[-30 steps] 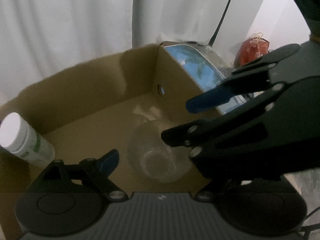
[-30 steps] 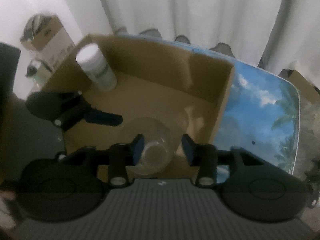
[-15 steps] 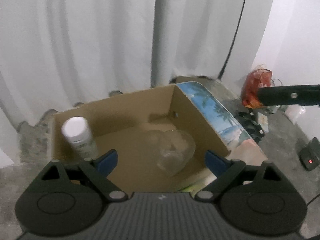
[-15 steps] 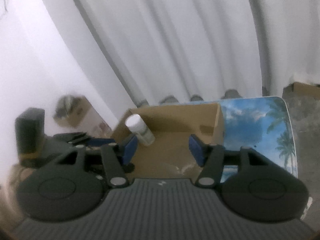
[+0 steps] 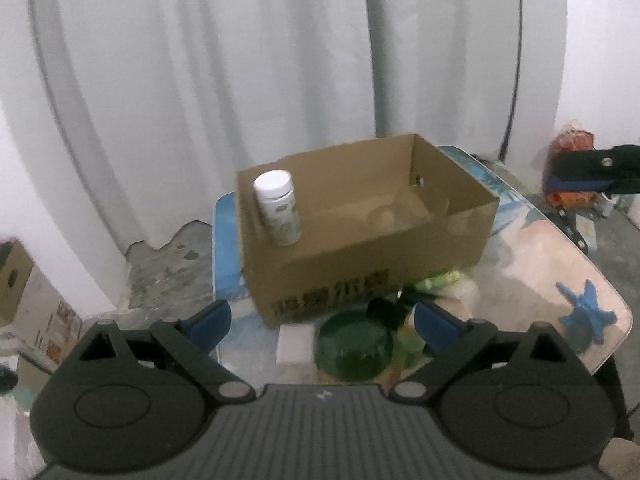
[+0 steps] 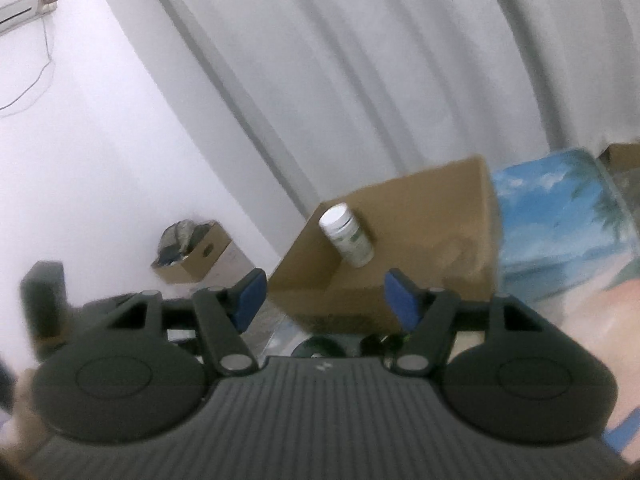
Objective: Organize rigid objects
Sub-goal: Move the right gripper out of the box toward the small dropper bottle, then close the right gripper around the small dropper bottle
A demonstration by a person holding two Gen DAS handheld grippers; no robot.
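We note both the left gripper [image 5: 322,322] and right gripper [image 6: 322,294] now pulled back, wide open and empty, leaving the white-capped plastic bottle [image 5: 278,208] upright at centre frame inside the brown cardboard box [image 5: 372,268], while the green glass bowl [image 5: 354,350] on the worktop [image 5: 552,264] awaits packing.

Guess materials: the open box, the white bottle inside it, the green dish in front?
Box: corrugated cardboard, matte brown, dark print on the front wall, folded edges.
Bottle: likely plastic, smooth opaque white with a white cap and greenish label.
Green dish: glass or clear plastic, glossy, dark translucent green; too blurred to settle which.
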